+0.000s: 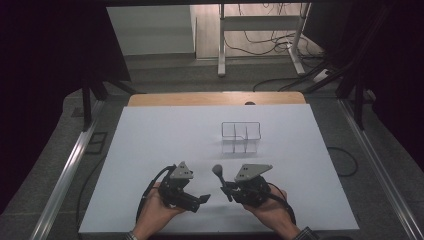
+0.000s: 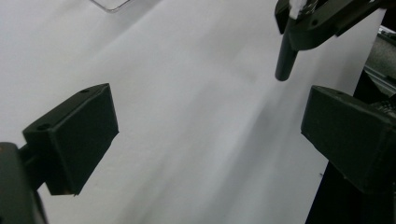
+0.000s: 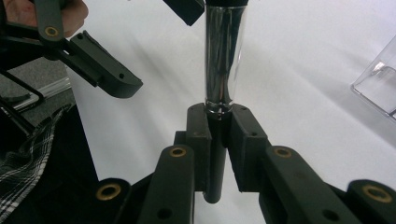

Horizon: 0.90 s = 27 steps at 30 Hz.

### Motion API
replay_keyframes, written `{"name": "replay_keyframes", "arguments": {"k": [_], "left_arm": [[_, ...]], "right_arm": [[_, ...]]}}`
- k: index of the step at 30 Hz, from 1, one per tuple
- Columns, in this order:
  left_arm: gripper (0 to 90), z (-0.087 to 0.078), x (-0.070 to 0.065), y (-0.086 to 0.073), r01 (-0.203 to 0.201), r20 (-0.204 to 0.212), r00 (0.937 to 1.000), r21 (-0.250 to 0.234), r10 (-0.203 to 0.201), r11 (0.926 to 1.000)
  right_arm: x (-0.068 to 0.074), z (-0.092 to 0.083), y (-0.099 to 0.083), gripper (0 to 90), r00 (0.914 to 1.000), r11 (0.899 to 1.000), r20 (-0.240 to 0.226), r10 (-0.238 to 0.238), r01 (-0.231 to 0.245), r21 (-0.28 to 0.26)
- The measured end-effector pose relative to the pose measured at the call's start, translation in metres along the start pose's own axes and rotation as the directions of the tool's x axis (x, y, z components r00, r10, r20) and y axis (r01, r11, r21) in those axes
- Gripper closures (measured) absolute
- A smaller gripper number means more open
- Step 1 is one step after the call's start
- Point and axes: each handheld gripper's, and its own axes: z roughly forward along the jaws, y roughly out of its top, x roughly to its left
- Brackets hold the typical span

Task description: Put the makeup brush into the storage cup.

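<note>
A: What is the right tool (image 1: 224, 186) doing?

B: Its jaws are pressed together on a brush (image 1: 220, 178). In the right gripper view they pinch the black handle (image 3: 215, 154) low down, with the shiny metal sleeve (image 3: 224, 56) rising straight above the pads.

A: And in the high view?

B: The brush stands tilted over the near part of the white table (image 1: 150, 135), its dark rounded head (image 1: 217, 169) up and away from the person, just left of the right tool's grey plate.

A: The left tool (image 1: 201, 199)?

B: Spread wide, nothing between its jaws. In the left gripper view there is bare table between the two black pads (image 2: 77, 135), and the end of the brush handle (image 2: 285, 63) hangs from the right tool at the upper right, apart from them.

A: Anything else on the table?

B: A clear organizer (image 1: 241, 136) with compartments, farther back near the middle, well apart from both tools. Both hands rest low at the near edge.
</note>
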Motion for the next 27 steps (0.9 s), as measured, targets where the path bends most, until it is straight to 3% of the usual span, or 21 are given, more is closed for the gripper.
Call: {"name": "replay_keyframes", "arguments": {"k": [6, 9, 12, 17, 27], "left_arm": [[2.8, -0.003, 0.003, -0.003, -0.001, -0.006, 1.0000, 0.007, 0.001, 1.0000], [2.8, -0.006, 0.006, -0.004, 0.032, 0.027, 0.9991, 0.005, -0.032, 0.9995], [2.8, -0.009, 0.009, -0.005, 0.044, 0.031, 0.9985, -0.006, -0.044, 0.9990], [2.3, -0.013, 0.013, -0.008, 0.055, 0.025, 0.9981, -0.005, -0.055, 0.9984], [1.5, -0.016, 0.017, -0.014, 0.040, -0.007, 0.9992, 0.014, -0.040, 0.9991]], "right_arm": [[-0.001, -0.003, -0.001, 78.7, 1.0000, 1.000, 0.003, -0.002, 0.002, 0.001], [-0.002, -0.004, -0.001, 78.7, 1.0000, 1.000, 0.006, 0.000, 0.000, 0.003], [-0.004, -0.005, -0.001, 78.7, 1.0000, 1.000, 0.008, 0.001, -0.001, 0.003], [-0.006, -0.007, -0.002, 78.7, 0.9998, 1.000, 0.012, 0.017, -0.017, 0.000], [-0.011, -0.012, -0.002, 78.7, 0.9995, 1.000, 0.021, 0.023, -0.023, -0.007]]}}
